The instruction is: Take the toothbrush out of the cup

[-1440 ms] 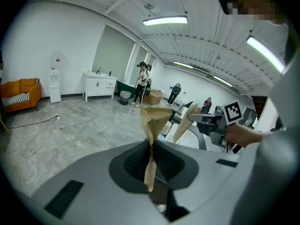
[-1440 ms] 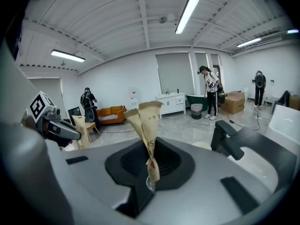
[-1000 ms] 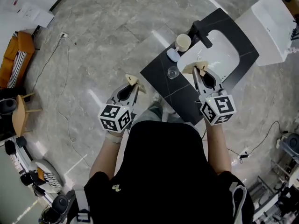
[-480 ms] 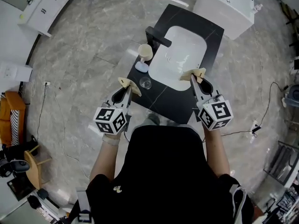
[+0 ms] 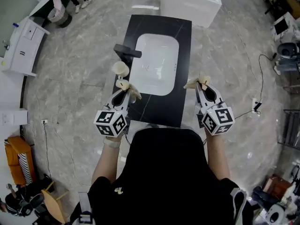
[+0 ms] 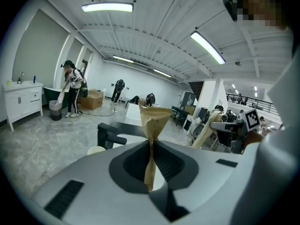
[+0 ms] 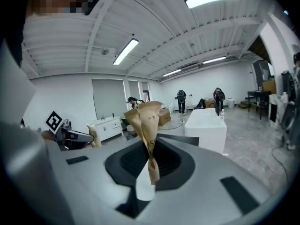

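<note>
Black counter [image 5: 164, 111] carried white sink [image 5: 154, 64], faucet [image 5: 126, 52] on its left. Cup [image 5: 120, 68] stood just beyond left claw [image 5: 128, 89], faucet behind it; toothbrush could not be made out. Right claw [image 5: 198, 83] hung over counter's right edge. Both claws pressed together, empty. Cup showed in head and left claw views only

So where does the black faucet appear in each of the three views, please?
Head view: the black faucet is at upper centre, on the left rim of the white basin.
Left gripper view: left of the jaws, at mid-height.
Right gripper view: not visible.
Shared landmark: the white block behind the basin, at the top of the head view and right of the jaws in the right gripper view.
</note>
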`<action>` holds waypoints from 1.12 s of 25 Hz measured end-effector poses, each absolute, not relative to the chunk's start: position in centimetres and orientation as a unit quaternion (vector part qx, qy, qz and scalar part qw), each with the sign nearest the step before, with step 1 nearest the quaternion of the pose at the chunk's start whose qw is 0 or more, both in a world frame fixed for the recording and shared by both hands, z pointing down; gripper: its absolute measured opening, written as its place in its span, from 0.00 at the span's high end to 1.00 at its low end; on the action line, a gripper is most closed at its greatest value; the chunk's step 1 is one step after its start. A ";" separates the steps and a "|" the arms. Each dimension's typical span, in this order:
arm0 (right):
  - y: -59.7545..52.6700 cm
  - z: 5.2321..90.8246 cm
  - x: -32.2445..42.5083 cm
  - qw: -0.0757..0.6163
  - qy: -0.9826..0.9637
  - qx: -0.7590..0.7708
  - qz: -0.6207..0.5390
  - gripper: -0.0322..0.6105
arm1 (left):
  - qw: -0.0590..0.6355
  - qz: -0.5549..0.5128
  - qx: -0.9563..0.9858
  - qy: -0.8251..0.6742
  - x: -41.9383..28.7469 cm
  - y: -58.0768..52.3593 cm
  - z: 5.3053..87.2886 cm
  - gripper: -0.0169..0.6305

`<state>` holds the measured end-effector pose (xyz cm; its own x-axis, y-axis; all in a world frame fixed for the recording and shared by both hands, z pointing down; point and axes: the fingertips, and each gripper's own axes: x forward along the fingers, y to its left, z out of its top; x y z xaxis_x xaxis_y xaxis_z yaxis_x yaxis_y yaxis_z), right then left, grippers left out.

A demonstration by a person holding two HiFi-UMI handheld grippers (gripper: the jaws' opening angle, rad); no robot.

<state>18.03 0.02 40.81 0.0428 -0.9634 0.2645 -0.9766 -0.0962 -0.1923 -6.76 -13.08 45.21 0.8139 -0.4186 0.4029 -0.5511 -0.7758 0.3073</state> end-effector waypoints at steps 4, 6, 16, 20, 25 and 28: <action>2.2 41.3 20.0 0.012 -0.641 0.748 0.170 0.88 | 0.207 0.165 0.937 -0.228 -3.9 -13.1 45.5 0.91; 3.1 41.7 20.8 0.008 -0.627 0.760 0.174 0.88 | 0.205 0.171 0.941 -0.210 -2.4 -13.0 45.8 0.91; 6.8 44.3 23.1 0.007 -0.577 0.793 0.197 0.88 | 0.196 0.181 0.953 -0.145 3.0 -12.6 46.3 0.91; 7.4 44.8 23.3 -0.002 -0.571 0.796 0.201 0.88 | 0.201 0.180 0.954 -0.131 3.9 -12.1 46.3 0.91; 7.1 45.3 23.4 -0.005 -0.571 0.795 0.204 0.88 | 0.202 0.177 0.956 -0.119 5.1 -11.9 46.0 0.91; 7.0 45.6 23.3 -0.004 -0.574 0.792 0.206 0.88 | 0.201 0.175 0.957 -0.116 5.5 -11.6 45.8 0.91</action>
